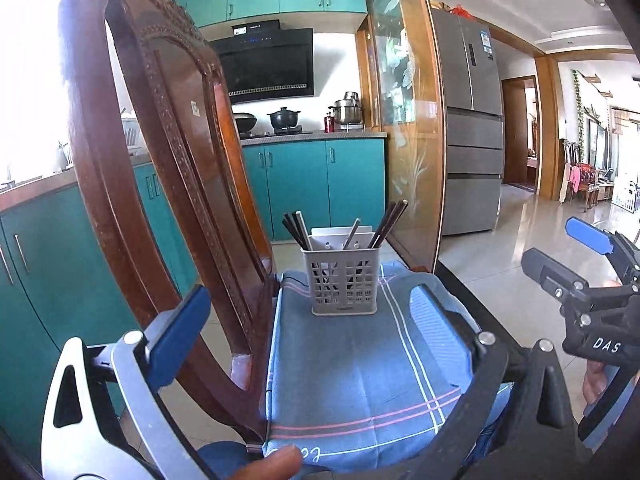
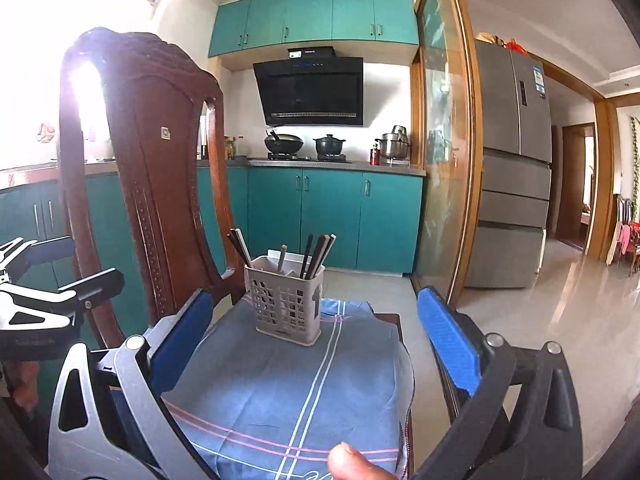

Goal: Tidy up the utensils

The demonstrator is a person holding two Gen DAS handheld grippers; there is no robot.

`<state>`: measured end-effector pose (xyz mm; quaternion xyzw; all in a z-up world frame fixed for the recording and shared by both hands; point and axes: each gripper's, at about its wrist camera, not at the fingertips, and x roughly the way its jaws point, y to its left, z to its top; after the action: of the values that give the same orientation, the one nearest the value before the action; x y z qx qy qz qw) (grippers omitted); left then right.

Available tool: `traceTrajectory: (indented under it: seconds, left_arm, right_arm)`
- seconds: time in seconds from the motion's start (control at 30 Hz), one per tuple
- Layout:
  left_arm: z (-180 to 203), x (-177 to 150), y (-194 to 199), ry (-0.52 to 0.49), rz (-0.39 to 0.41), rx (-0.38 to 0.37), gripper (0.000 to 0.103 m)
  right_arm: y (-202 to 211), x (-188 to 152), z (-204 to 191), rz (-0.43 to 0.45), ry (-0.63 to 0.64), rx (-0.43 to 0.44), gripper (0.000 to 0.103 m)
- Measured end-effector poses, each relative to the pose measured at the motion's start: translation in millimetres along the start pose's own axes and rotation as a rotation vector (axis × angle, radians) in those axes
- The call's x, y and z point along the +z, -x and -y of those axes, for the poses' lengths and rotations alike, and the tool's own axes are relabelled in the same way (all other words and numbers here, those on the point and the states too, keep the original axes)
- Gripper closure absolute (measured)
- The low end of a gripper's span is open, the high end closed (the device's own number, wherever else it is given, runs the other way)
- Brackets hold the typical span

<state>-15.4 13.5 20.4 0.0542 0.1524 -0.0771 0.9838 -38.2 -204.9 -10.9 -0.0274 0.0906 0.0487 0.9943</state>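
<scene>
1. One grey utensil caddy [image 1: 344, 282] stands upright straight ahead of both grippers, at the far end of the blue cloth [image 1: 360, 376], well beyond the fingertips.
2. Inside it, dark chopsticks [image 1: 297, 230] lean off to the left, another dark bundle [image 1: 390, 222] leans right, and a pale utensil handle [image 1: 352, 233] sits between them.
3. Edges now: the cloth's far hem falls just behind the caddy, and beyond that there's only open tiled floor [image 2: 520, 320].
4. Left of the left gripper [image 1: 320, 344], the carved wooden chair back [image 1: 168, 168] rises close against the cloth's left edge, tight on that side.
5. Right of the right gripper [image 2: 316, 344], the cloth ends at a dark table edge [image 2: 394, 320], with clear floor past it toward the glass partition [image 2: 444, 140].
6. Between the grippers and the caddy, the cloth lies flat and bare, giving a straight lane forward.
7. Left gripper: jaws spread wide, released, nothing between the blue pads [image 1: 180, 336]; the left pad hangs near the chair frame, contact unclear.
8. Right gripper: jaws likewise splayed wide, empty, its blue pads [image 2: 450, 344] straddling the cloth with the caddy centred far ahead.
9. A fingertip [image 2: 356, 462] shows at the bottom rim of each view.
10. The two grippers sit side by side, apart.
</scene>
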Motion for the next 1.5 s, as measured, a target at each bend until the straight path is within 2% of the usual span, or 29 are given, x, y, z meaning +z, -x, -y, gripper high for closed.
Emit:
traceTrajectory:
  seconds: [0.6,1.5]
  left_arm:
    - [-1,0,9,0.005,0.003,0.01,0.004]
    - [1,1,5,0.02,0.001,-0.011,0.004]
  right_arm:
    - [4,3,-5,0.035,0.028,0.035,0.003]
    - [11,6,-10,0.067,0.047,0.028,0.003]
